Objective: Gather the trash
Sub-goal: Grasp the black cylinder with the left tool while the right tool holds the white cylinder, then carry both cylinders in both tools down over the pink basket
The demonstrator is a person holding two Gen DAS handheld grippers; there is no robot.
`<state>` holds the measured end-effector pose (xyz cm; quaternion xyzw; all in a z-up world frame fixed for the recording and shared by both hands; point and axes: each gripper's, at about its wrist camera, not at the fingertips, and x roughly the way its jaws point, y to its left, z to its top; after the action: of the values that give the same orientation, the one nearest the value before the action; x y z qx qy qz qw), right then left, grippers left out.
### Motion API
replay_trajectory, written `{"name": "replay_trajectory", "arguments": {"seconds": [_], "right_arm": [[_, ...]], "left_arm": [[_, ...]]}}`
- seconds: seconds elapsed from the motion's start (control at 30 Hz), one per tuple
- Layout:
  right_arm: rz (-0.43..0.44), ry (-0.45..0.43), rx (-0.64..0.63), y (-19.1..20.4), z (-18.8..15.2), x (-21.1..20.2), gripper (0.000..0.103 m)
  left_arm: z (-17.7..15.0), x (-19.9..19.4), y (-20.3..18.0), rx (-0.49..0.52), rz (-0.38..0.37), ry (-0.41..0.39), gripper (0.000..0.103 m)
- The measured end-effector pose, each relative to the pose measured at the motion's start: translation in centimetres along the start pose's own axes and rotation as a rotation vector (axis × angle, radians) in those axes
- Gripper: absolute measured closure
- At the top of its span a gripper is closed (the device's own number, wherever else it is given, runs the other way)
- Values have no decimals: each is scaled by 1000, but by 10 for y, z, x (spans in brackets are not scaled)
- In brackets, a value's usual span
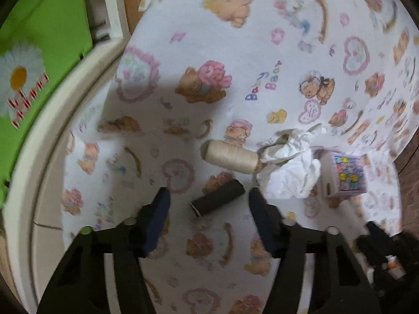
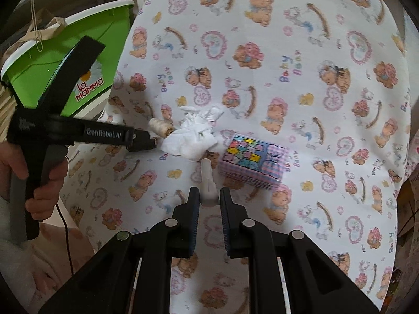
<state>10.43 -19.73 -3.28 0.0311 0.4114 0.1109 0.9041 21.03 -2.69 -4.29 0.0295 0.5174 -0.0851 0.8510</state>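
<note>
On a bear-print cloth lie a black thread spool [image 1: 217, 197], a cream thread spool [image 1: 230, 157] and a crumpled white tissue [image 1: 288, 172]. My left gripper [image 1: 209, 201] is open, its fingers on either side of the black spool, just above the cloth. In the right wrist view, my right gripper [image 2: 208, 196] is shut on a small white plastic piece [image 2: 207, 183] that points toward the tissue [image 2: 192, 138] and the cream spool [image 2: 160, 127]. The left gripper's black body [image 2: 78, 133] reaches in from the left.
A green bin with a daisy and white rim [image 2: 60, 60] stands at the left, also in the left wrist view [image 1: 39, 60]. A small colourful checked tissue pack [image 2: 252, 161] lies right of the tissue, also in the left wrist view [image 1: 345, 175]. A white rail [image 1: 52, 136] borders the cloth.
</note>
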Motion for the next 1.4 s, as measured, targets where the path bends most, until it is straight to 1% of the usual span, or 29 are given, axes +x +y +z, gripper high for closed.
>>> {"name": "replay_trajectory", "arguments": {"seconds": [0.03,0.1,0.23,0.33,0.37,0.43,0.5,0.57,0.67,0.73,0.87,0.97,1.03,1.13,1.23,1.3,1.33,1.4], "right_arm": [[0,0,4,-2,-1,-1,86],[-4,-2,11,-7,-2,-4,86],[-7,-7,28,-14,-4,-10,86],[-16,-11,32,-18,-6,-15,86],[-19,-12,34,-20,-7,-16,86],[-22,-11,37,-21,-7,-17,86],[-29,-14,39,-22,-7,-19,86],[-31,-20,44,-22,-7,-20,86],[-26,-23,58,-23,-7,-22,86],[-17,-21,66,-24,-7,-23,86],[-14,-23,59,-20,-10,-28,86],[-8,-30,43,-15,-13,-33,86],[-5,-33,35,-12,-15,-38,86],[11,-45,38,-10,-17,-52,86],[42,-65,41,-3,-18,-74,86],[74,-50,51,5,-18,-89,86],[87,-39,41,11,-18,-94,86],[93,-46,11,29,-25,-109,86]], "left_arm": [[0,0,-3,16,10,-5,52],[-1,4,-7,33,-9,11,52],[-3,12,-8,28,-18,33,52],[-4,20,-6,13,-17,69,78],[-2,19,-6,11,-14,60,82],[-3,17,-5,-8,-63,70,87],[-5,13,-1,-44,-119,83,89],[-8,8,3,-65,-145,87,92],[-18,-6,3,-36,-121,71,93],[-23,-17,-2,0,-102,43,93],[-35,-37,-9,0,-114,5,93],[-47,-48,-9,17,-97,-24,94],[-47,-57,-9,20,-92,-37,94],[-57,-70,-15,16,-92,-54,94],[-70,-88,-20,29,-93,-53,94],[-78,-100,-26,48,-83,-42,94],[-82,-111,-31,60,-80,-57,94],[-92,-133,-35,68,-88,-102,94]]}}
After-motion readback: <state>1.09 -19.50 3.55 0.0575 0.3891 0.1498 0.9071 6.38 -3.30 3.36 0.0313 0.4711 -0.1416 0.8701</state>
